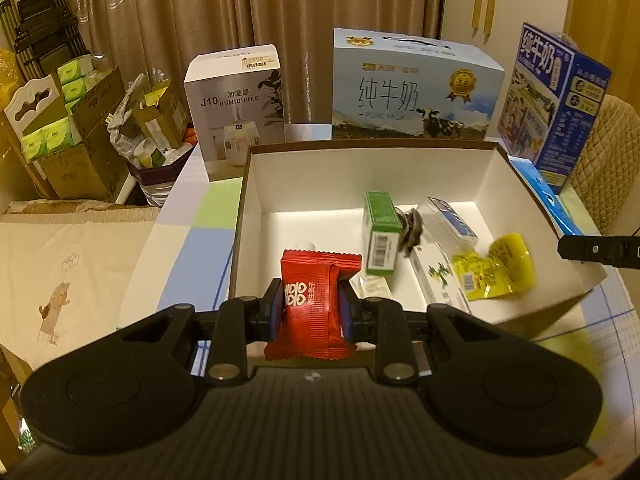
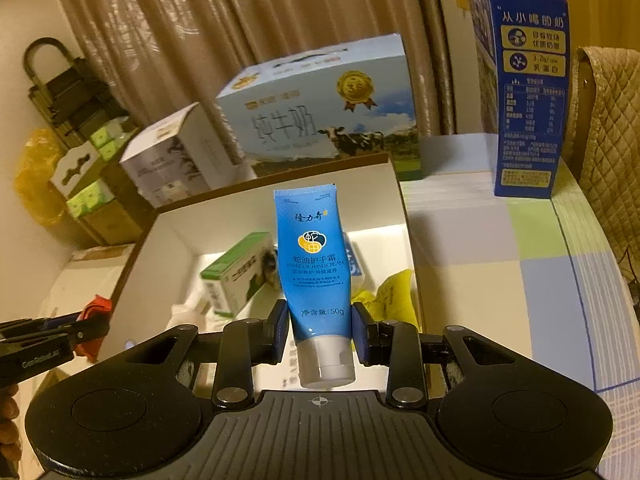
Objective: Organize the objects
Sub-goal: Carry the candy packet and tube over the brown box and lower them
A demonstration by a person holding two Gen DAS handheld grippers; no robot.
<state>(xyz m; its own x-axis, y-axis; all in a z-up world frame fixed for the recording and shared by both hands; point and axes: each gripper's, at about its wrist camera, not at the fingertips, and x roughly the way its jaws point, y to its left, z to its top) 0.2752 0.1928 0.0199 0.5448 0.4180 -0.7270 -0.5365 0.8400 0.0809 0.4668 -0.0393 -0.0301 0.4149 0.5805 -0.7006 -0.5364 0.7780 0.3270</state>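
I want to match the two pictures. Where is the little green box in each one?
Left wrist view: the green box stands inside the white tray, right of middle, beyond the red packet.
Right wrist view: the green box lies in the tray, left of the blue tube.
Shared landmark: the milk carton with the cow stands behind the tray in both.

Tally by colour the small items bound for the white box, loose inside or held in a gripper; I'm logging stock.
Red: 1, candy packet in the left gripper
Blue: 2, hand cream tube in the right gripper; blue-labelled packet
Green: 1, small carton
Yellow: 1, pouch
White: 1, flat box
Total: 6
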